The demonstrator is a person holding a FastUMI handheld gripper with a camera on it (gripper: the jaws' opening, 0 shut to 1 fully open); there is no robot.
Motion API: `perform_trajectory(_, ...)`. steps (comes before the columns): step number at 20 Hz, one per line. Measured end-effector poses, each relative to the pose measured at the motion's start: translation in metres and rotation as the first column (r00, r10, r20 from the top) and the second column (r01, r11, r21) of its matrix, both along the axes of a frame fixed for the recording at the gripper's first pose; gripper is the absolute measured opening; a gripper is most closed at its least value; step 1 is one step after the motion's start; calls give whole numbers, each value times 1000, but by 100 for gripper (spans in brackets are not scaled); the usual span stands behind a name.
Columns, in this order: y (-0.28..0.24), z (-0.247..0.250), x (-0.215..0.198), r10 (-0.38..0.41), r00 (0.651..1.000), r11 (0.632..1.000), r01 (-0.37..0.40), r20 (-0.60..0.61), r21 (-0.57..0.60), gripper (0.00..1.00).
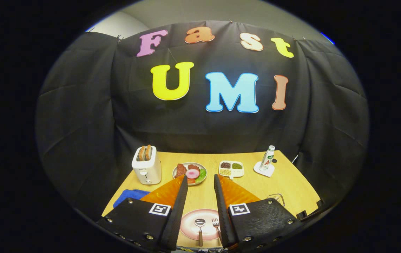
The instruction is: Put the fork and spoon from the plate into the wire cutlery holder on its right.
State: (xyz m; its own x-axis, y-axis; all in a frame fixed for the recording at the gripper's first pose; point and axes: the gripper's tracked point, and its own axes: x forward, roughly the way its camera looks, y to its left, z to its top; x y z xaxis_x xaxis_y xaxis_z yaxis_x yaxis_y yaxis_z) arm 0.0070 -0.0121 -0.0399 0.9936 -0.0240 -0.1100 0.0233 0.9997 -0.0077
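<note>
Gripper view: the black tongs [200, 211] are held wide open above the counter [284, 182], nothing gripped. The round pink plate [190, 226] is seen below, between the fingers. On it the metal spoon [200, 230] lies at centre; the metal fork [216, 226] lies right of it, beside the right finger. Both handles are pointed toward the camera. The wire cutlery holder [277, 199] is seen right of the plate, empty.
</note>
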Motion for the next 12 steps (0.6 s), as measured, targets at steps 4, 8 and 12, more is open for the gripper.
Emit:
perform_trajectory(4, -10, -44, 6, -38, 991, 999, 35, -126, -29, 47)
perform_trajectory(8, -27, -98, 6, -95, 952, 995, 80, -290, -65, 47)
perform_trajectory(12, -43, -154, -3, -149, 877, 989, 123, -457, -88, 47)
